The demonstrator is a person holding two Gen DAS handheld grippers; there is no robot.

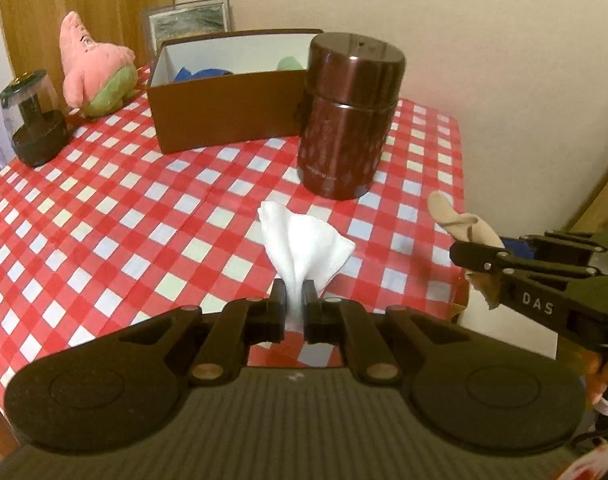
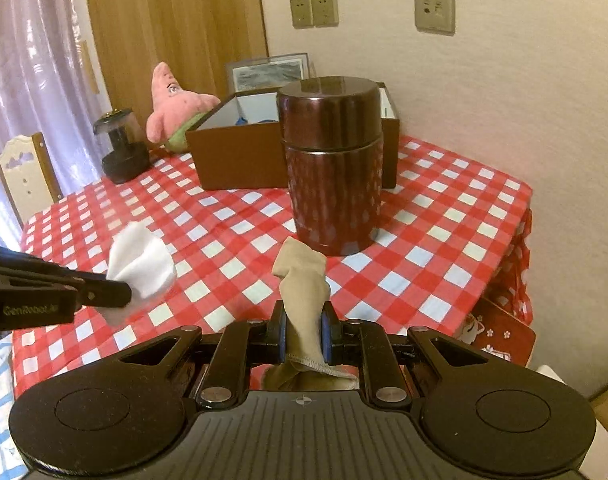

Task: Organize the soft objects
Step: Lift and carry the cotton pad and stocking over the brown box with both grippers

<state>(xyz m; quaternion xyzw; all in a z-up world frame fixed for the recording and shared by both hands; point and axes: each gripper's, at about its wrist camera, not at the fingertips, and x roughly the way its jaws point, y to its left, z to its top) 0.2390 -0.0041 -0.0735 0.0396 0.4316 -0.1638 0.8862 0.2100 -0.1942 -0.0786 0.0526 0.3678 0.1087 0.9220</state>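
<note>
left gripper [image 1: 294,294]: jaws nearly together, pinching a white cloth [image 1: 304,244]. The cloth is bunched to a narrow neck between the pads and fans out past the tips, clear of the table.
left gripper, other view: enters the right wrist picture from the left edge [image 2: 122,290], white cloth [image 2: 142,264] flaring off its tip above the tablecloth.
right gripper [image 2: 304,326]: jaws close together, clamped on a beige sock [image 2: 302,284]. The sock stands up between the pads, its toe end folded over toward the flask; the hemmed end hangs back behind the jaws.
right gripper, other view: comes in from the right edge [image 1: 477,258], beige sock [image 1: 459,222] sticking out past the fingers, near the table's right edge.
grippers relative: side by side, apart, each holding its own item; not touching.
brown box [image 1: 228,112]: open top, white inside, at the far side of the table. Blue and green soft items lie inside; can't tell what they are.
brown flask [image 1: 349,116]: upright, lid on, just in front of the box's right end.
pink star plush [image 1: 94,66]: sitting left of the box, outside it.
dark glass grinder [image 1: 34,118]: far left, near the plush.
table [image 1: 104,220]: red-and-white check cloth.
</note>
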